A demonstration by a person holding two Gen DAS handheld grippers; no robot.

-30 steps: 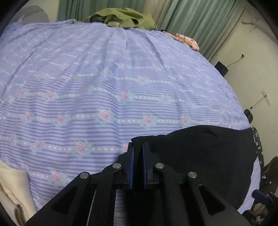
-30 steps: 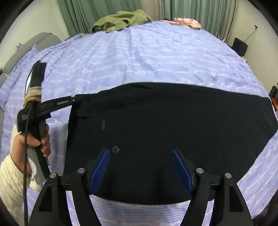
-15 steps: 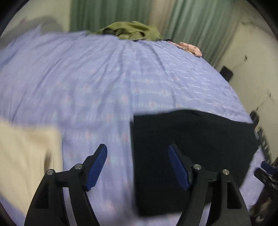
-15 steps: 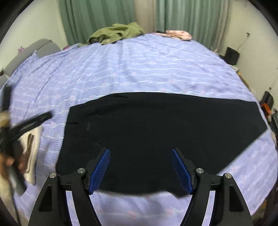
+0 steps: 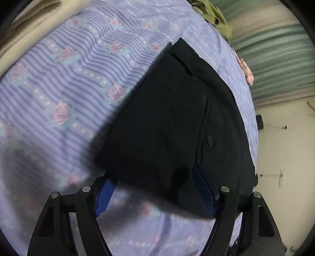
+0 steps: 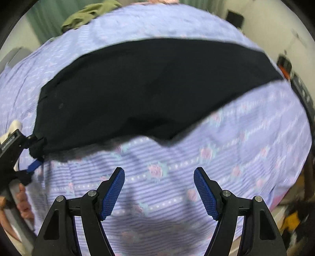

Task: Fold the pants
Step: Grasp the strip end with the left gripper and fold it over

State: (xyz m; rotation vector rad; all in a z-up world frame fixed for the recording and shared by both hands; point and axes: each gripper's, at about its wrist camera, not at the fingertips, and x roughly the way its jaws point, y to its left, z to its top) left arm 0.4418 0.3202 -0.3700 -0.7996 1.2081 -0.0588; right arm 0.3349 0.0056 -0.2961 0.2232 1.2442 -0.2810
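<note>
Black pants (image 6: 149,88) lie flat across a lilac striped bedsheet with pink roses (image 6: 246,141). In the left wrist view the waist end of the pants (image 5: 173,126) lies between my open left fingers, with the near corner over the pads; a button shows beside a pocket. My left gripper (image 5: 155,189) is open around that corner. In the right wrist view the left gripper (image 6: 21,149) sits at the pants' lower left corner. My right gripper (image 6: 159,189) is open and empty, above bare sheet just short of the pants' near edge.
An olive green garment (image 6: 88,13) and a pink garment (image 5: 246,69) lie at the far side of the bed before green curtains. Cream fabric (image 5: 29,25) lies at the upper left of the left wrist view. The bed edge and clutter (image 6: 291,220) are to the right.
My left gripper went from shut to open and swung round to the pants' waist corner. My right gripper drew back off the pants and now hovers over bare sheet.
</note>
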